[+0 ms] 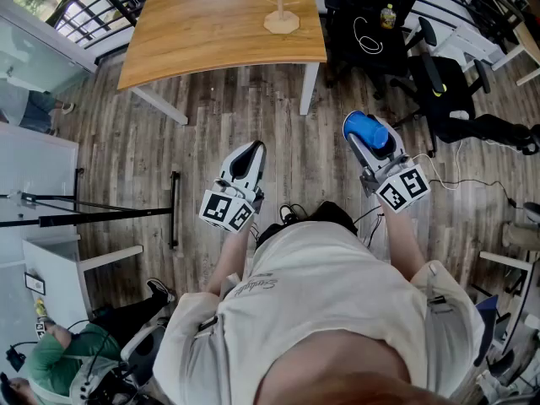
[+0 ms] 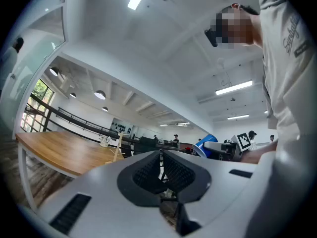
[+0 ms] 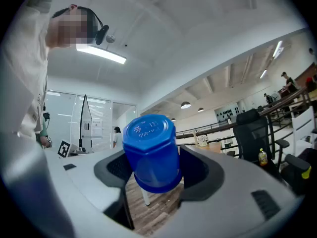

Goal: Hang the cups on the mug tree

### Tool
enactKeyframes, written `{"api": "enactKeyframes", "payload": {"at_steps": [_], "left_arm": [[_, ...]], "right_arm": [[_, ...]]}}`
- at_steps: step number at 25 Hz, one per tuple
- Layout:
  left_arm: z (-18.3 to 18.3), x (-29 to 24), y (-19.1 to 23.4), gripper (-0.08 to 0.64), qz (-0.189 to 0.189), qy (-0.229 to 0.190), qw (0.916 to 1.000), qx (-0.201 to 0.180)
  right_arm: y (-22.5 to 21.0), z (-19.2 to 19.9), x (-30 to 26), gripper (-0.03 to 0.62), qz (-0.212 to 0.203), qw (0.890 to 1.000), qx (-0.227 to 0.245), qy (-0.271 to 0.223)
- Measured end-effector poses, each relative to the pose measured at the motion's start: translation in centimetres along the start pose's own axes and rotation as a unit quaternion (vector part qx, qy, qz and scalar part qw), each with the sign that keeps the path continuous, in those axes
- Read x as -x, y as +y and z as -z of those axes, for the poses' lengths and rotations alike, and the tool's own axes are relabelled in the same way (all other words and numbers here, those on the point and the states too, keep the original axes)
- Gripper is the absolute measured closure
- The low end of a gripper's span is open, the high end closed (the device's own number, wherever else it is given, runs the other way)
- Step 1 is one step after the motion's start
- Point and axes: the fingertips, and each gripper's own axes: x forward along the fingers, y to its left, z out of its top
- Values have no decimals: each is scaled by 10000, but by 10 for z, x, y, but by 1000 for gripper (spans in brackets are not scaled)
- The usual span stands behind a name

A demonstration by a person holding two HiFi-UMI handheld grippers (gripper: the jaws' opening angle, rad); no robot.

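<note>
Okay, the mug tree [image 1: 280, 11] is standing on the wooden counter [image 1: 211, 32] at the top centre of the head view. The frame edge is cutting off everything above its base and lower stem. In the left gripper view it's showing only as a tiny wooden shape at mid-left, too small for detail.

The person's shirt [image 1: 329, 285] is filling the lower centre of the head view. Script lettering is showing on it, but it isn't legible. Raised characters are sitting on the flat base of the blue cup [image 3: 151, 150] in the right gripper view, and they're too blurred to read.

The left gripper [image 1: 245, 163] is hanging over the wood floor [image 1: 169, 142] at mid-frame, jaws together with nothing between them. The right gripper [image 1: 364, 133] is holding the blue cup at right of centre, well short of the counter. Its jaws are standing wide and clamping the cup's sides, with the base pointing up-frame.
</note>
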Motion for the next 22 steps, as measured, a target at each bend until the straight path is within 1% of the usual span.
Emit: {"api": "enactKeyframes", "payload": {"at_steps": [5, 11, 16, 22], "left_arm": [[-3, 6, 6, 531, -47, 9, 10000, 6], [-8, 12, 12, 531, -55, -42, 10000, 27], [1, 16, 20, 531, -42, 2, 9998, 188], [15, 0, 20, 531, 124, 178, 9993, 292]], "right_arm": [[4, 2, -4, 322, 48, 10000, -33, 45], [10, -2, -16, 322, -49, 10000, -11, -9], [15, -2, -21, 322, -6, 10000, 73, -24], [2, 9, -13, 322, 192, 9995, 106, 214]]}}
